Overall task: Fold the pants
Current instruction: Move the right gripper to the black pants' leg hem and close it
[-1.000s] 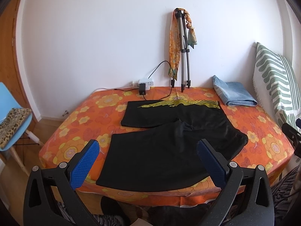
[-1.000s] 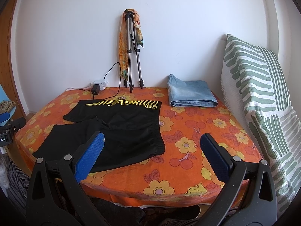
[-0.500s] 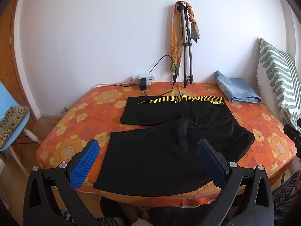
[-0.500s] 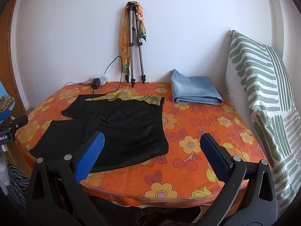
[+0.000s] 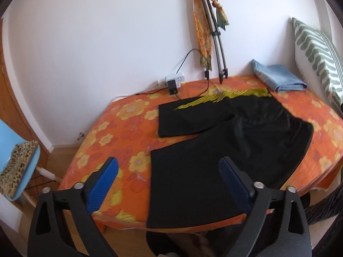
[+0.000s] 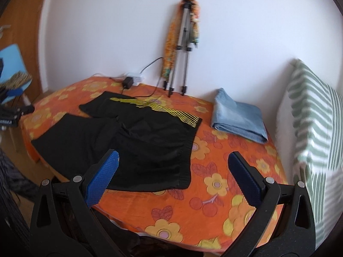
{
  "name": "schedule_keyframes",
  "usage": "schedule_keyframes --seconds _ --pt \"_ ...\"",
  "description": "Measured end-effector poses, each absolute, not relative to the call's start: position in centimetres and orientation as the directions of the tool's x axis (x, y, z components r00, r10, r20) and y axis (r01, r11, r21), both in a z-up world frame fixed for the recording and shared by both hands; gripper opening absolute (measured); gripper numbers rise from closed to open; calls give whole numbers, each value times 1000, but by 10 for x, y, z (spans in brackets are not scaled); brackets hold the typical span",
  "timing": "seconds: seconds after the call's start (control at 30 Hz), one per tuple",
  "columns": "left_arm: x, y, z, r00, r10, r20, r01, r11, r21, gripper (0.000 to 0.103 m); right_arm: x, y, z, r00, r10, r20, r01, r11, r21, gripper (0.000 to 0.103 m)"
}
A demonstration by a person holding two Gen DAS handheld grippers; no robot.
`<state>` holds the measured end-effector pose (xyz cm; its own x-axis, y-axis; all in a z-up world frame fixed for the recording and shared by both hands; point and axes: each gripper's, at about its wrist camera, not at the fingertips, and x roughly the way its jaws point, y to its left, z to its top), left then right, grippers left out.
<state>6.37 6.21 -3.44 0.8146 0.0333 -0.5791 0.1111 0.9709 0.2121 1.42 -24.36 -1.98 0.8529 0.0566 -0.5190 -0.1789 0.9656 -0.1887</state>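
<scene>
The left gripper (image 5: pixel 169 184) is wide open and holds nothing. Its blue pads (image 5: pixel 103 184) hang over the near edge of the table (image 5: pixel 120 132). One pad is over bare orange cloth and the other is over the near leg of the pants (image 5: pixel 225 150). It does not touch them.

The right gripper (image 6: pixel 173 182) is wide open too, and it holds nothing. Its left pad is over the pants (image 6: pixel 137 141) and its right pad is over the flowered cloth of the table (image 6: pixel 214 192), just past the waistband. It hangs above them, tilted down at the table.

The pants are black with a yellow wavy pattern along the far side. They lie flat on the table, with the two legs pointing left and the waistband to the right. The near leg reaches the front edge of the table.

No hand shows in either view.

Past the pants, folded jeans (image 6: pixel 238 117) lie near the wall. A tripod (image 6: pixel 182 49) with a scarf on it leans on the wall, next to a power strip (image 5: pixel 173 79) with a black plug. A striped pillow (image 6: pixel 315 128) stands at the right. A blue chair (image 5: pixel 19 165) is at the left.

A black thing at the left edge of the right view has small white letters, too blurred to read.
</scene>
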Motion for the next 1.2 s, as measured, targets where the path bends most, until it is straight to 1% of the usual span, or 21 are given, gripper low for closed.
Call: schedule_keyframes --seconds 0.07,0.2,0.27,0.33,0.4,0.5,0.6,0.67,0.77,0.8,0.83,0.9,0.97,1.0,1.07,1.2 --pt "71 72 -36 802 17 -597 118 975 186 89 26 -243 -21 841 69 -537 -200 961 -190 103" --pt "98 93 -34 772 -32 -635 128 986 105 79 55 -250 -21 812 86 -577 -202 969 -140 103" --pt "114 102 -31 762 -54 -645 124 990 64 76 72 -255 -19 799 105 -592 -203 974 -101 100" --pt "135 110 -27 755 -69 -652 126 991 40 71 86 -256 -18 796 107 -595 -204 974 -98 99" --pt "151 113 -24 755 -72 -652 124 992 34 70 100 -257 -18 787 118 -606 -210 974 -84 98" --pt "185 118 -21 740 -107 -664 130 991 -15 66 127 -259 -20 765 151 -626 -223 974 -37 97" --pt "221 122 -22 717 -141 -682 139 989 -58 59 160 -268 -22 734 185 -653 -214 976 35 92" --pt "241 123 -25 712 -138 -688 140 989 -54 57 179 -274 -25 719 197 -667 -206 976 67 86" --pt "267 122 -34 702 -145 -698 141 988 -63 53 203 -281 -34 706 218 -674 -189 975 117 85" --pt "272 123 -37 695 -154 -702 142 987 -75 51 206 -282 -37 702 230 -674 -189 973 134 83" --pt "276 122 -43 684 -161 -712 145 986 -83 51 208 -283 -41 692 255 -675 -199 967 160 79" --pt "280 122 -50 672 -155 -725 148 986 -73 47 208 -279 -49 666 286 -689 -235 957 170 73" --pt "283 121 -58 658 -154 -737 150 986 -73 44 200 -265 -60 630 304 -714 -304 943 133 66" --pt "283 121 -61 654 -155 -740 148 986 -76 42 196 -259 -61 618 319 -719 -337 933 124 66" --pt "285 121 -68 641 -153 -752 141 987 -80 41 178 -240 -68 573 369 -732 -440 892 105 66" --pt "283 121 -74 629 -144 -764 134 988 -76 41 130 -189 -90 424 492 -760 -634 761 139 66"
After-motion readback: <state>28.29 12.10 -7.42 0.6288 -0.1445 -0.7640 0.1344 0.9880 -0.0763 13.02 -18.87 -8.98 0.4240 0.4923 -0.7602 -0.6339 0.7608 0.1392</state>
